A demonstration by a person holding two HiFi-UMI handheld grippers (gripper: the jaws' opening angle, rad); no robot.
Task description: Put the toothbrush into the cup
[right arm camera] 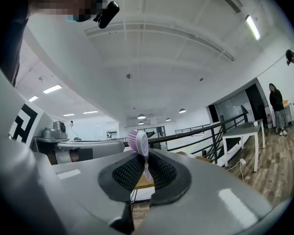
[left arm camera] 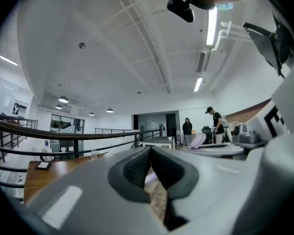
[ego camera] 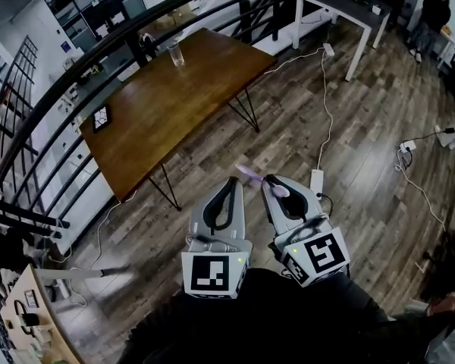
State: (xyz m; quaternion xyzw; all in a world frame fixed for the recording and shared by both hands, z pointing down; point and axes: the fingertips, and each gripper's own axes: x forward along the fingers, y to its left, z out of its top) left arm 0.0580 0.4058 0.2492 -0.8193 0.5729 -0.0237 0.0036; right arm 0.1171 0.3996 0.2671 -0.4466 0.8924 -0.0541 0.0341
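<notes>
Pinching lilac plastic toothbrush (right arm camera: 138, 143) in right gripper (right arm camera: 146, 161), left gripper (left arm camera: 149, 153) pressed together empty, well apart from clear glass cup (ego camera: 177, 54) on brown wooden table (ego camera: 167, 106). Could swivel or drop mid-carry, given so thin a handle.

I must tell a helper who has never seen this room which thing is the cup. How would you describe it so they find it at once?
Find the long brown wooden table. The cup stands upright near its far end. It is tall clear glass, unlike the flat dark object lying near the table's left corner.
</notes>
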